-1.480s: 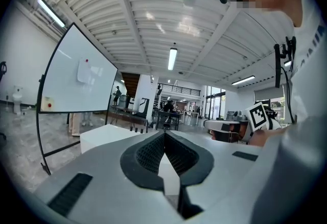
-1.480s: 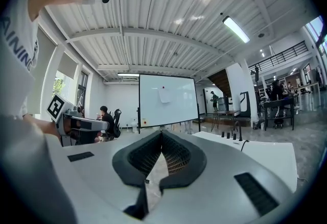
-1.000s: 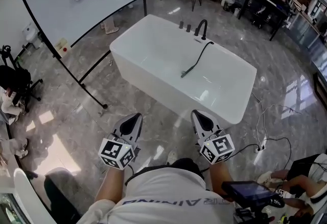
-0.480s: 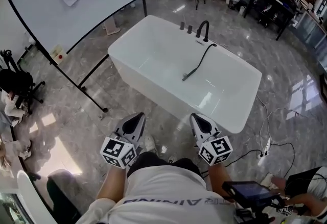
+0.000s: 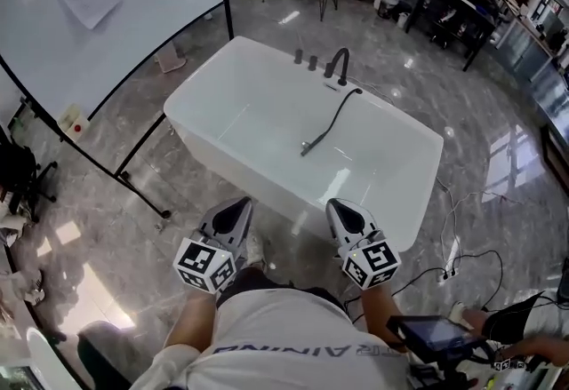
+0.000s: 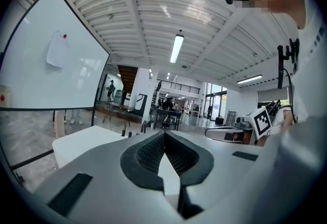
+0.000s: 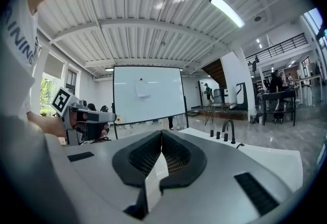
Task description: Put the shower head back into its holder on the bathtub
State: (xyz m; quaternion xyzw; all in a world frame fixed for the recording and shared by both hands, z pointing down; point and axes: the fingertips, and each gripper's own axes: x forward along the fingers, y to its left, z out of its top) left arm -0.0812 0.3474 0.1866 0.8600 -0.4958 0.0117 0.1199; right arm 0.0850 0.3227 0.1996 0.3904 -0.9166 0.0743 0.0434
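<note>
Shower head (image 5: 308, 148) is lying on the bathtub (image 5: 222, 157) floor, hose (image 5: 333, 117) running up to the far rim beside the black faucet (image 5: 340, 65). Not in its holder. Only the head view shows it; both gripper views look level across the rim, so the tub interior is hidden there.

Left gripper (image 5: 234, 209): jaws together, nothing between them, confirmed in the left gripper view (image 6: 164, 135). Right gripper (image 5: 343, 209): same, pads closed on each other, empty (image 7: 162, 135). In the head view both are held side by side just short of the tub's near wall, well apart from the shower head.

Right gripper view picks up the faucet (image 7: 229, 129) and knobs on the tub rim (image 7: 265, 154), the whiteboard (image 7: 146, 94) behind, and the left gripper (image 7: 84, 118) off to the side. Left gripper view gets a tub corner (image 6: 82, 141), the whiteboard (image 6: 46, 65) close on the left with a paper pinned to it, and the right gripper's marker cube (image 6: 261, 121).

Head view only: cables (image 5: 453, 255) on the marble floor right of the tub, and a dark screen device (image 5: 431, 335) at the lower right.
</note>
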